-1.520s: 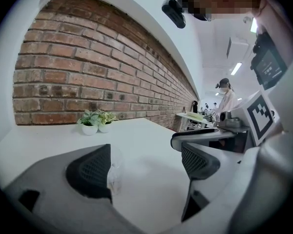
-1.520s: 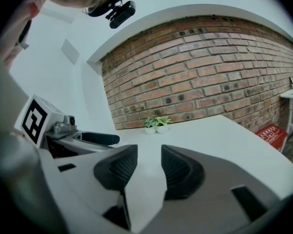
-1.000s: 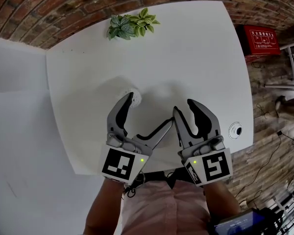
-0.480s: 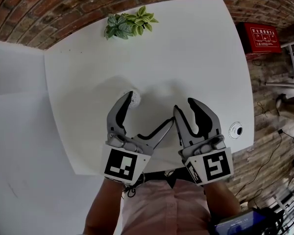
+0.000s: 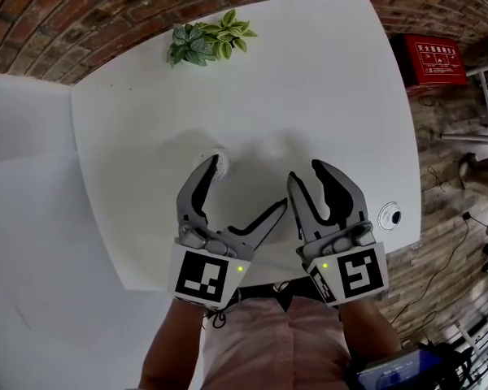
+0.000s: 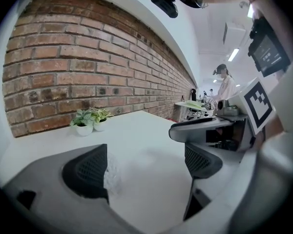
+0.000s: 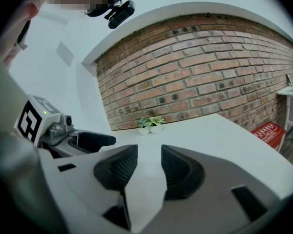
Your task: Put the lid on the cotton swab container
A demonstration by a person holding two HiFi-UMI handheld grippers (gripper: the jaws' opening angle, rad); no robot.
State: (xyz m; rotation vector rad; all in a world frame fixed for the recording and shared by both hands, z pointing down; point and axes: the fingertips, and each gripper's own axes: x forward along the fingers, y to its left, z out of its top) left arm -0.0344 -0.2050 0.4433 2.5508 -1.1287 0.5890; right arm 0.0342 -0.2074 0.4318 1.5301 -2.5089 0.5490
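A small clear ribbed round piece (image 5: 218, 162), either the cotton swab container or its lid, lies on the white table (image 5: 309, 80). It is mostly hidden behind the tip of my left gripper's outer finger. In the left gripper view the same piece (image 6: 111, 175) sits right against the left pad, at the edge of the gap. My left gripper (image 5: 246, 187) is open wide with nothing between its jaws. Beside it, my right gripper (image 5: 307, 174) is open by a narrower gap over bare table and holds nothing (image 7: 149, 167). No second container part is visible.
A small potted plant (image 5: 207, 41) stands at the far edge by the brick wall. A round cable grommet (image 5: 390, 216) is set in the table's right edge. A red sign (image 5: 431, 59) leans beyond that edge. People stand in the far background of the left gripper view.
Both grippers stay almost where they were. The left gripper's outer fingertip now covers a little more of the clear piece.
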